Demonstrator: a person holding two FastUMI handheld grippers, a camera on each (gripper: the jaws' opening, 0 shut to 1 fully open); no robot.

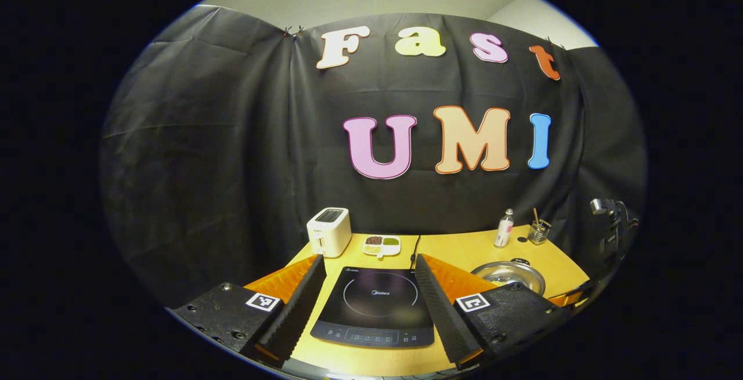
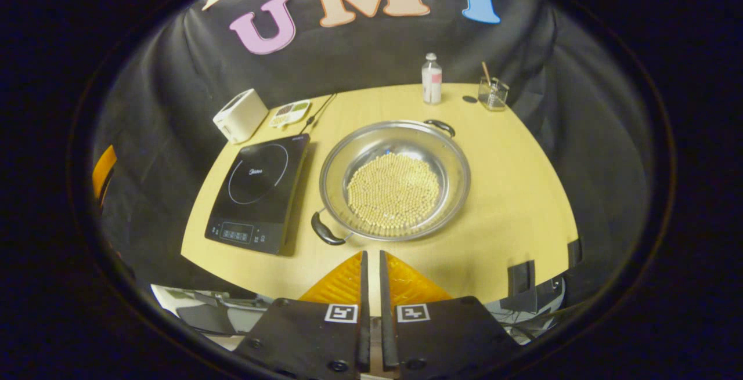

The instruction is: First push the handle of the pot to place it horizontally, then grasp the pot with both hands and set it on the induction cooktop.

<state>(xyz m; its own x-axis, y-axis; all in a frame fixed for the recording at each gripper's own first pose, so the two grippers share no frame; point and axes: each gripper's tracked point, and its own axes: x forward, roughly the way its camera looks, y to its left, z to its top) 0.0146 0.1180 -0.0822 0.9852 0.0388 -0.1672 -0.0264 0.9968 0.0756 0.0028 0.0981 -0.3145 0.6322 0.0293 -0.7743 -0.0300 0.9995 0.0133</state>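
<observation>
The left gripper (image 1: 369, 272) hangs with fingers spread wide above the induction cooktop (image 1: 377, 307). Just right of the cooktop on the wooden table (image 2: 511, 194) sits the steel pot (image 2: 395, 180) of pale beans, its handles lying diagonally. The right gripper (image 2: 371, 270), fingers nearly closed on nothing, hovers near the pot.

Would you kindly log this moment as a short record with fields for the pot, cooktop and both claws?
pot: on the table, right of the cooktop, holding pale beads
pot handles: one near-left, one far-right, so set diagonally
induction cooktop: bare
left claw: open, above the cooktop
right claw: shut on nothing, short of the pot
table: also holds a toaster
</observation>
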